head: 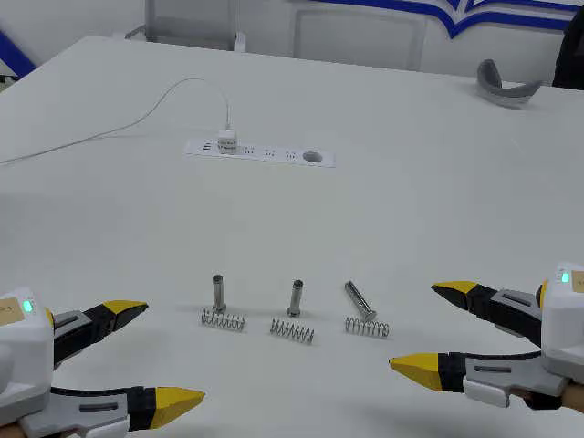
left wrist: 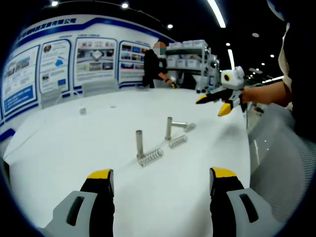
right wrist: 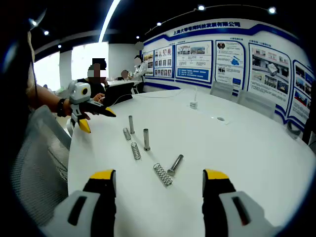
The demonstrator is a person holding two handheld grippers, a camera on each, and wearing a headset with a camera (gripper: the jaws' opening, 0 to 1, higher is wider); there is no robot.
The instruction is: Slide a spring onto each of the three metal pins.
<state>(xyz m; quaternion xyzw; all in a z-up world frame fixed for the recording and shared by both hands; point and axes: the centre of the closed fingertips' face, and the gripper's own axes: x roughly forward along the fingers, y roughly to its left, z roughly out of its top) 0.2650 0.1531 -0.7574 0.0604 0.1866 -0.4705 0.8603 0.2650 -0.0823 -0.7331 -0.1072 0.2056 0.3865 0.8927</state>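
The left gripper (head: 155,354) is hanging over the near left of the smooth white table (head: 411,210) with its yellow-tipped black jaws spread wide and empty. The right gripper (head: 427,327) is hanging at the near right, its tapered jaws just as far apart and also gripping nothing. Between them three metal pins are sitting in a row, well apart from both sets of tips. The left pin (head: 219,292) and the middle pin (head: 296,297) are standing upright on their broader heads, each a smooth grey cylinder. The right pin (head: 359,300) is lying on its side, shiny, with its flat head pointing toward the near edge. Three thin wire coil springs are lying flat and loose on the tabletop, one just in front of each pin: the left spring (head: 224,319), the middle spring (head: 292,330) and the right spring (head: 367,326). Farther back a flat white power strip (head: 260,152) is carrying a white plug (head: 226,140), and its cable (head: 109,132) is curving off to the left.
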